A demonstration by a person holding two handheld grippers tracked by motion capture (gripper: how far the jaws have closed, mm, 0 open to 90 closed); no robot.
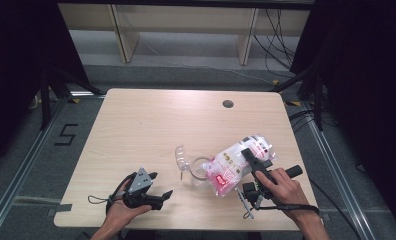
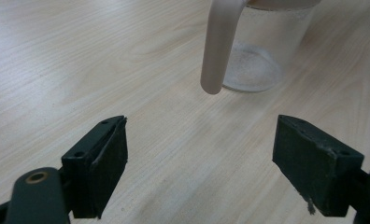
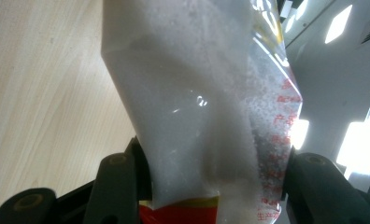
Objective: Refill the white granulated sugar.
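Right gripper (image 1: 253,159): jaws stand about half apart, clamped on a bag (image 1: 233,164) of white grains. In the right gripper view the bag (image 3: 197,107) rises between both jaws, its red-printed bottom edge pinched low between them, clear film bulging above. From the high view the bag lies tilted, one end up toward the right rear, the other end down over a clear jug (image 1: 198,170) near the table's middle front. The jug's mouth sits just under the bag's lower end; bag and jug look to be touching, though contact cannot be confirmed.

Left gripper (image 1: 156,192): jaws wide apart, holding nothing. It rests low at the front left of the table (image 1: 151,120), well apart from the jug. In the left gripper view bare wood shows between its 2 black pads (image 2: 106,163), and the jug (image 2: 255,51) stands ahead, slightly right, handle facing the camera, a thin layer of white grains at its base.

1 round hole (image 1: 228,104) sits in the table's far right part.
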